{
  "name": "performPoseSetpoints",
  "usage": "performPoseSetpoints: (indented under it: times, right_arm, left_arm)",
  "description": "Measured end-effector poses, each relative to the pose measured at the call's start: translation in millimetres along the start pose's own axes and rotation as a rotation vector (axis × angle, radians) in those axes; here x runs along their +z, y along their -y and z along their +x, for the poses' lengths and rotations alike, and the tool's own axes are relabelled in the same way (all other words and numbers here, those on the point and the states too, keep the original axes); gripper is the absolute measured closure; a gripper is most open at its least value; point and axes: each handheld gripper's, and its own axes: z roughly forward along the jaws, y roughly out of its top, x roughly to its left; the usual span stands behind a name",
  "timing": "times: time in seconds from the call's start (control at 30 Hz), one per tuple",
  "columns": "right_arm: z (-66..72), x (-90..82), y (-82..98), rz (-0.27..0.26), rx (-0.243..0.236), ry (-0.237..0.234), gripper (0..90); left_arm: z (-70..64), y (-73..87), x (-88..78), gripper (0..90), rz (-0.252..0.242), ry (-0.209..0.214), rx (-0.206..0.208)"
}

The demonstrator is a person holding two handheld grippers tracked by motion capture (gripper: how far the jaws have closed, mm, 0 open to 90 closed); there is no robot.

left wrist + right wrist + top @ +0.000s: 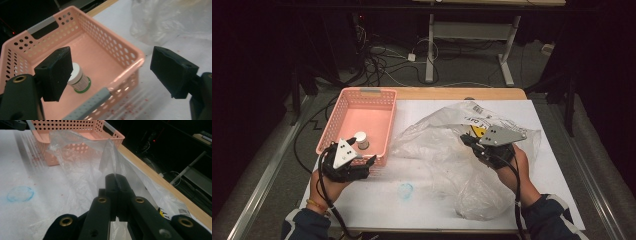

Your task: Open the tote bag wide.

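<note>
- My right gripper (116,178) is clenched on a fold of the bag (447,150); the thin film stands up from between the jaws in the right gripper view.
- The bag is clear plastic and lies crumpled on the table (377,200), to the right of the basket (343,100) and just beside it, with a printed label at its far side.
- My left gripper (110,72) is released, with nothing between the jaws. It hangs over the near corner of the basket.
- In the basket stands a small white jar (78,77), upright near the near wall.
- I judge the bag very light, soft and slippery. It has no stiffness, so it will sag and fold wherever I lift it.
- A grip on one layer may slide out. It is better to take a gathered fold or the rim of the opening.
- Where the opening is I cannot see well; perhaps it faces the basket.
- Pulling hard could stretch or tear the film.
</note>
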Motion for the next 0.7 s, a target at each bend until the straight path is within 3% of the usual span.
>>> performPoseSetpoints:
  times: [0.07, 0.13, 0.2, 0.23, 0.33, 0.4, 0.5, 0.53, 0.57, 0.63, 0.7]
  right_arm:
    - [-1.3, -3.5, -2.2, -0.014, 0.002, 0.01, 90.0]
    - [-3.7, -6.2, -5.5, -0.026, 0.002, 0.015, 90.0]
    - [-5.9, -7.4, -9.2, -0.037, -0.004, 0.022, 90.0]
    - [-6.5, -7.5, -10.5, -0.04, -0.006, 0.024, 90.0]
    - [-7.3, -7.0, -12.1, -0.05, -0.007, 0.02, 90.0]
    - [-5.8, -5.8, -11.3, -0.046, -0.008, 0.015, 90.0]
    - [-4.8, -3.4, -9.2, -0.041, -0.011, 0.002, 90.0]
    - [-4.2, -2.7, -8.4, -0.039, -0.009, -0.002, 90.0]
    - [-4.2, -2.7, -8.4, -0.039, -0.009, -0.002, 90.0]
    - [-2.0, 0.1, -6.4, -0.028, -0.012, -0.023, 90.0]
    - [-0.2, 1.6, -5.8, -0.019, -0.017, -0.039, 90.0]
  left_arm:
    - [14.0, -10.6, 7.3, 17.3, 0.038, -0.006, 0.01]
    - [18.8, -14.6, 10.3, 17.5, 0.053, 0.001, 0.014]
    - [29.4, -21.6, 18.5, 17.3, 0.087, 0.043, 0.011]
    - [38.9, -26.9, 29.2, 17.7, 0.146, 0.035, 0.016]
    - [48.0, -28.7, 39.0, 17.9, 0.181, 0.039, 0.005]
    - [59.7, -27.6, 54.3, 17.8, 0.24, 0.046, -0.027]
    - [66.6, -26.5, 64.2, 18.1, 0.264, 0.054, -0.054]
    - [70.7, -25.8, 73.9, 19.0, 0.299, 0.035, -0.058]
    - [70.7, -25.8, 73.9, 19.3, 0.299, 0.035, -0.058]
    - [77.5, -30.2, 81.5, 19.0, 0.356, 0.079, -0.085]
    - [79.1, -31.9, 88.2, 23.0, 0.436, 0.068, -0.05]
